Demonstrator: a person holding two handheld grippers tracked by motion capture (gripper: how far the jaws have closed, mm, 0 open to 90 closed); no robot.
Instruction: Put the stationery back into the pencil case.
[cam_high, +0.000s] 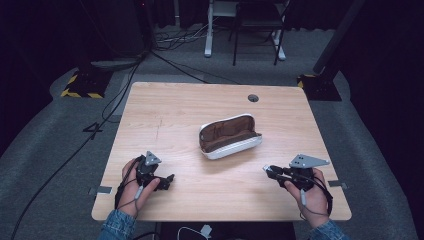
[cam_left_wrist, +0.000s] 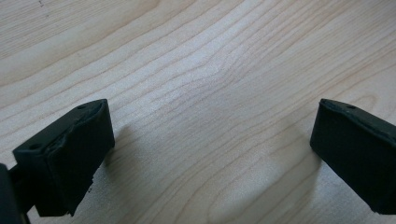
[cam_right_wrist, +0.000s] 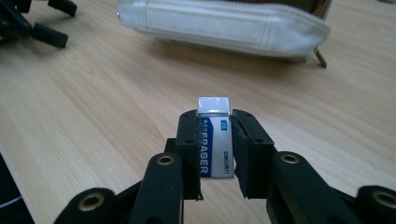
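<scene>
My right claw (cam_right_wrist: 214, 140) is clamping a white-and-blue rectangular eraser (cam_right_wrist: 215, 140); I'm aiming squarely for the open white pouch (cam_high: 230, 136) mid-frame, left claw (cam_left_wrist: 210, 154) gaping empty.

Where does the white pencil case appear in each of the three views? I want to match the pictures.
High view: the pencil case lies open at the table's centre.
Left gripper view: not in it; bare wood between the open jaws.
Right gripper view: the case crosses the top, beyond the held eraser.
Shared landmark: the wood-grain tabletop.
</scene>
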